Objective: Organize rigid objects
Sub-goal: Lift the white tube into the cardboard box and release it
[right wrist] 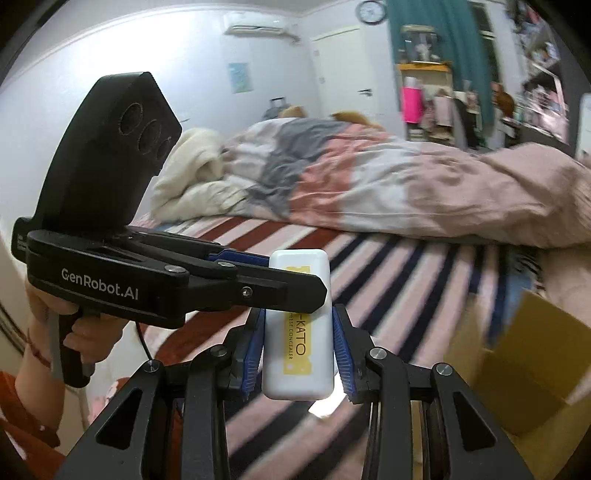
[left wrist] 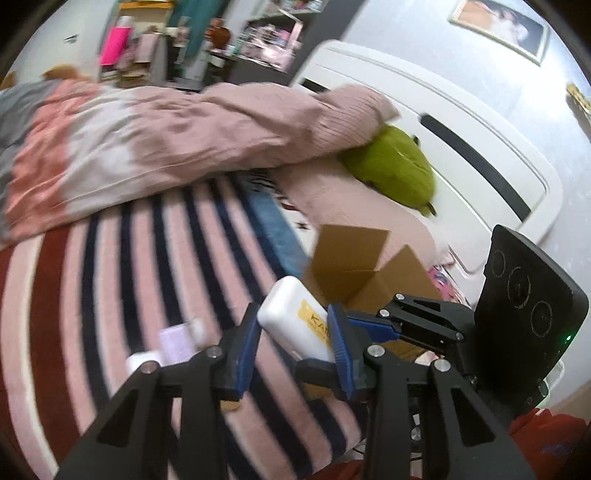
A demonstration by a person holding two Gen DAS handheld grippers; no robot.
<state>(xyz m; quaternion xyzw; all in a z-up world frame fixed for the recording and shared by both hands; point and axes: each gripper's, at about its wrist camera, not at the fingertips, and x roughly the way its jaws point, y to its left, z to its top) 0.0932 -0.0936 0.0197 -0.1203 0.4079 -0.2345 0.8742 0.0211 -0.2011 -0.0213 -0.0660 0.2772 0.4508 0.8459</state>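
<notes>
While the left gripper pinches the white concealer case – the right gripper flanks it, contact unclear – the right should clamp squarely before the left releases.

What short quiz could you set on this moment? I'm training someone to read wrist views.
1. True or false: the white concealer box lies flat on the striped bedcover.
2. Which thing has its top open? A) cardboard box B) green cushion C) wall clock
3. How many grippers have fingers on either side of the concealer box?

Key
1. False: it is up in the air.
2. A.
3. Two: the left gripper and the right gripper.
</notes>
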